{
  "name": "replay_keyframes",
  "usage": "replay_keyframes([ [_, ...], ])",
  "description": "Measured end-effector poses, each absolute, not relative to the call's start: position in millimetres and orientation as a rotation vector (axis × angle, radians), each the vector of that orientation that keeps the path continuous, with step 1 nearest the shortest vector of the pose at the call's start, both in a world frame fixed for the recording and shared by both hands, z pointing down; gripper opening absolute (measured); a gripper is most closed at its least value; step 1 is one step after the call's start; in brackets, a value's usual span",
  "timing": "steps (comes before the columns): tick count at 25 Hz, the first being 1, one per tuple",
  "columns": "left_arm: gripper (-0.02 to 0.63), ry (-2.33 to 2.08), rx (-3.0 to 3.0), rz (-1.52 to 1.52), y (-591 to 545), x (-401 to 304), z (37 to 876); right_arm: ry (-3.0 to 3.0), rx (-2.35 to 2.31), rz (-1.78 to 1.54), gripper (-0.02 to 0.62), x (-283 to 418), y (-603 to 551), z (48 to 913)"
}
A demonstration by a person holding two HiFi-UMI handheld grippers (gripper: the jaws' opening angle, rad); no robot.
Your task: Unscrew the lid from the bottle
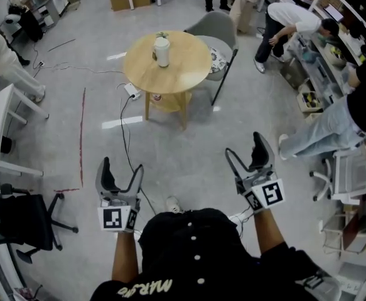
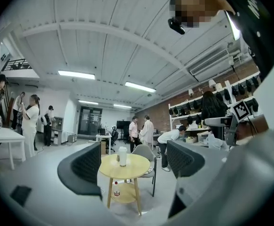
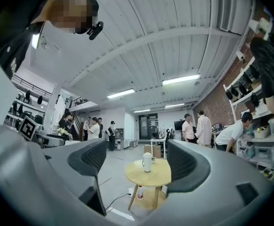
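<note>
A white bottle with a lid [image 1: 162,51] stands upright on a round wooden table [image 1: 183,68] some way ahead of me across the floor. Both grippers are held low near my body, far short of the table. My left gripper [image 1: 121,171] is open with nothing between its jaws. My right gripper [image 1: 245,149] is open and empty too. In the left gripper view the bottle [image 2: 122,156] and table [image 2: 132,169] show far off between the jaws of that gripper [image 2: 137,161]. The right gripper view frames the bottle [image 3: 147,162] the same way.
A grey chair [image 1: 217,30] stands behind the table. A small bottle [image 1: 156,96] sits on the table's lower shelf, and a power strip with a cable [image 1: 132,91] lies on the floor. People [image 1: 296,21] work at shelves on the right. A black office chair [image 1: 19,221] is at my left.
</note>
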State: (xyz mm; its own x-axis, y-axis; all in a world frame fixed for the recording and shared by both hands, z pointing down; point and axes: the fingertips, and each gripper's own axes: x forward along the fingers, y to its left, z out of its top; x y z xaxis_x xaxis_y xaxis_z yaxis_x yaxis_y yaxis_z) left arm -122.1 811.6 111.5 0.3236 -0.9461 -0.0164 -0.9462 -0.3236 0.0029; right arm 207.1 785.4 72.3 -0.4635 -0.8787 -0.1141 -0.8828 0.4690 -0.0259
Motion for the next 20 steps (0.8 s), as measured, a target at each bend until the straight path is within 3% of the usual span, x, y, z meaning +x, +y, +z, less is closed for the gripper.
replay_keyframes([
  [7, 0.419, 1.723, -2.584, -0.032, 771, -149, 113, 2.570, -1.619, 0.036, 0.394, 180, 758, 75],
  [20, 0.419, 1.742, -2.582, -0.055, 633, -124, 123, 2.646, -1.657, 0.106, 0.392, 195, 613, 93],
])
